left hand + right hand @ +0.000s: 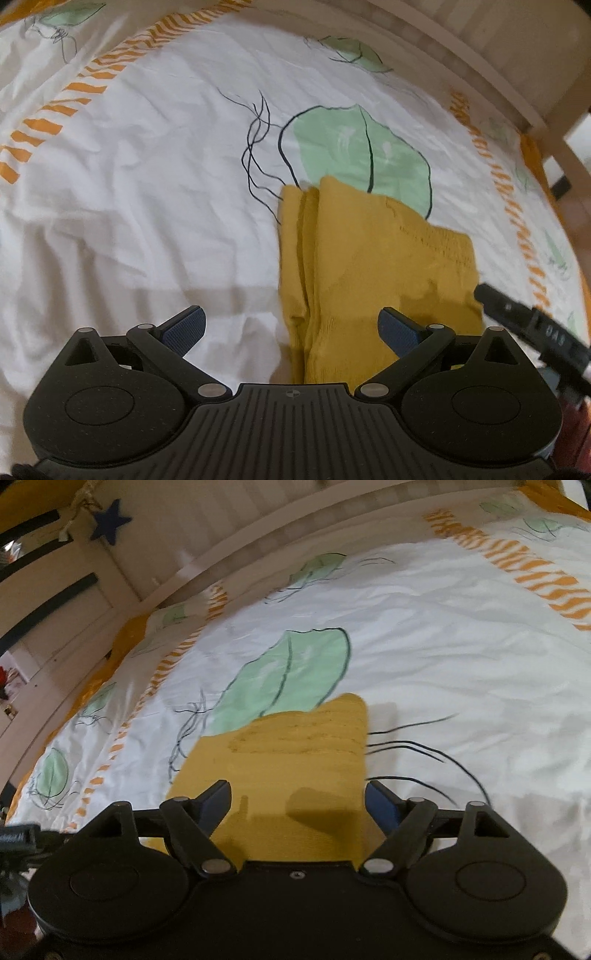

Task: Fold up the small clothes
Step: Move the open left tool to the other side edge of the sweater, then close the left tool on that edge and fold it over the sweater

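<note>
A small mustard-yellow garment (373, 266) lies folded in layers on a white bed cover (147, 184), partly over a green leaf print. My left gripper (291, 326) is open above its near left edge, holding nothing. In the right wrist view the same garment (288, 760) lies flat, and my right gripper (299, 805) is open just above its near part, empty. The right gripper's black finger (532, 321) shows at the right edge of the left wrist view, beside the garment.
The bed cover (443, 646) has orange striped bands and green leaf prints. A pale wooden bed rail (480, 55) runs along the far side; it also shows in the right wrist view (240, 542), with a blue star (110, 520) hanging above it.
</note>
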`<state>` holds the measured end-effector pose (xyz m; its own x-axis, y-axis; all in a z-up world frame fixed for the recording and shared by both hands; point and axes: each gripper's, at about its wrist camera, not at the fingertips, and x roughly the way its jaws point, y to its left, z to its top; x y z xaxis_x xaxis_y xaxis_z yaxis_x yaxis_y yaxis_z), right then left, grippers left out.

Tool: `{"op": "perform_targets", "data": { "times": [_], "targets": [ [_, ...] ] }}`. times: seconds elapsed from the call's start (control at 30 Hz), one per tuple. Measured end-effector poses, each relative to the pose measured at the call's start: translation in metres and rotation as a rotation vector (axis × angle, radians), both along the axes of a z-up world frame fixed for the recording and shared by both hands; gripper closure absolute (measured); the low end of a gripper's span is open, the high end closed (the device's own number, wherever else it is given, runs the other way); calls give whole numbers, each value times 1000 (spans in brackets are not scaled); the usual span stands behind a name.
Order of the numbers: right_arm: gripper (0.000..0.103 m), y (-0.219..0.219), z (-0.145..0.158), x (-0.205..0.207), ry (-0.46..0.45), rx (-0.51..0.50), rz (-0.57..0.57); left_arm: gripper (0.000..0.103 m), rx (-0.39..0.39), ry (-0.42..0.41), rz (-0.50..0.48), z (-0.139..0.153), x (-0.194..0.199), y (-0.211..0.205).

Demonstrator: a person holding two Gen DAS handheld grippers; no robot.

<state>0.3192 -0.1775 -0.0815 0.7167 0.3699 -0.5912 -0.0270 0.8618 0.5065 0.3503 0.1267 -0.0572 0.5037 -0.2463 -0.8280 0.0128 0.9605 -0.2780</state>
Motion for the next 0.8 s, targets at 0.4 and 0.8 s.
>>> {"op": "perform_targets", "data": {
  "times": [0.4,0.8],
  "targets": [
    [14,-18,-20,17,41,91,12,2,38,60,-99,-26,-14,-30],
    [9,-20,-41,46,62,281,110,2,-64,92,-135,-50,-6,-47]
  ]
}}
